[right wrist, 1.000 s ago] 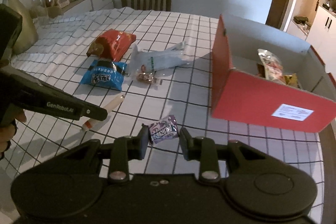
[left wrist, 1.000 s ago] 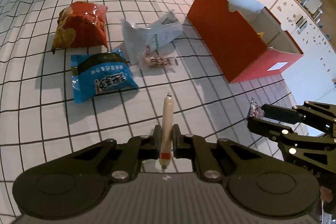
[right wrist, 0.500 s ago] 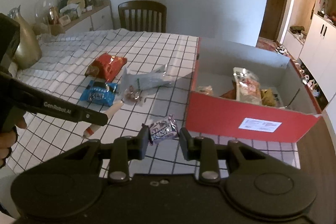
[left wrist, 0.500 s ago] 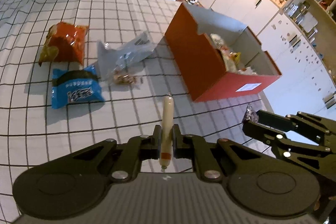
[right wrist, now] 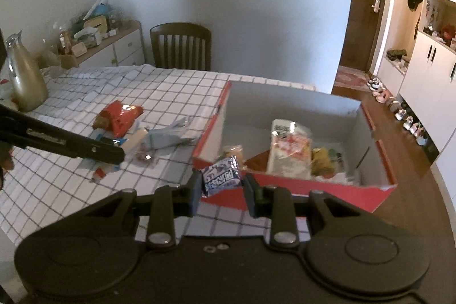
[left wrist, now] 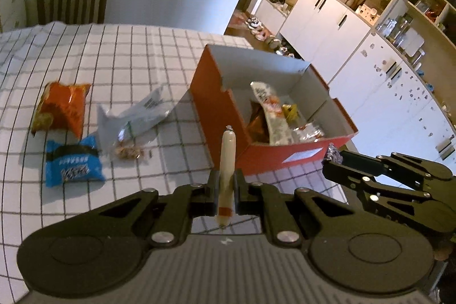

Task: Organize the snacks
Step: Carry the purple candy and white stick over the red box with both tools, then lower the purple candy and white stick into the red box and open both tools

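Note:
My left gripper [left wrist: 226,184] is shut on a pale sausage stick [left wrist: 226,158] that points up and forward, held above the checked tablecloth [left wrist: 136,59]. My right gripper [right wrist: 221,184] is shut on a small purple candy packet [right wrist: 221,175], raised before the near wall of the red box [right wrist: 285,190]. The red box [left wrist: 219,107] is open and holds several snack packs. On the cloth to its left lie an orange chip bag [left wrist: 61,108], a blue snack pack [left wrist: 72,161] and a clear plastic bag [left wrist: 134,116]. The right gripper [left wrist: 332,158] shows at the right of the left wrist view.
A wooden chair [right wrist: 181,47] stands at the table's far end. A gold jug [right wrist: 24,79] sits at the far left of the table, with a cluttered sideboard [right wrist: 99,39] behind. White cabinets [left wrist: 356,27] line the room to the right of the box.
Both grippers have risen and moved toward the red box with their snacks still held. The box's inside is now in view from above.

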The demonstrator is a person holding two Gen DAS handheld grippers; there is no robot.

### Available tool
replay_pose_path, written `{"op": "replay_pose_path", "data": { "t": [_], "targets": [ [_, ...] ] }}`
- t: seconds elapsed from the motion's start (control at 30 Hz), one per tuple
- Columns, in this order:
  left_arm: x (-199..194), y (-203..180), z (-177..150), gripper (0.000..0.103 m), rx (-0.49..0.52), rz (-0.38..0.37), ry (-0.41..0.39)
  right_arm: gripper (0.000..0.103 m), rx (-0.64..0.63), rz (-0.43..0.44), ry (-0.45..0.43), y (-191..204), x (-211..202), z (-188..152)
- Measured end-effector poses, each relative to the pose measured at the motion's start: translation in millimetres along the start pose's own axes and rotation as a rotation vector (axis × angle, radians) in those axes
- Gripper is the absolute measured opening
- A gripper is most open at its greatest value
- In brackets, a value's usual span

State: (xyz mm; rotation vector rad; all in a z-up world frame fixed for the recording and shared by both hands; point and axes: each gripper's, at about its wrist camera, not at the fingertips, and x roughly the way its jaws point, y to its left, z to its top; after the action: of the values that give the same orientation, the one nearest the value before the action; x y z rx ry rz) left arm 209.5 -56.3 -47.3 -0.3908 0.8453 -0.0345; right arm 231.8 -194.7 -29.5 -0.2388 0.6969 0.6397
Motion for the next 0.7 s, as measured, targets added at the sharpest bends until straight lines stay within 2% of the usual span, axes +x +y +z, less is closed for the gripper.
{"op": "replay_pose_path", "data": {
  "t": [0.27, 0.43, 0.7],
  "targets": [
    [16.0, -39.8, 29.4, 0.009, 0.049, 0.022, -0.044, 0.029, -0.004, -0.019, -0.015, -42.8, 11.3, 12.8],
    [37.8, -57.6, 52.2, 0.009, 0.052, 0.031, -0.043, 0.029, 0.004, -0.026, -0.001, -66.4, 23.9, 16.4],
    [82.8, -74.7, 83.2, 0.009, 0.068, 0.097, -0.031, 0.029, 0.034, -0.037, 0.041, -101.8, 47.2, 20.9]
  ]
}}
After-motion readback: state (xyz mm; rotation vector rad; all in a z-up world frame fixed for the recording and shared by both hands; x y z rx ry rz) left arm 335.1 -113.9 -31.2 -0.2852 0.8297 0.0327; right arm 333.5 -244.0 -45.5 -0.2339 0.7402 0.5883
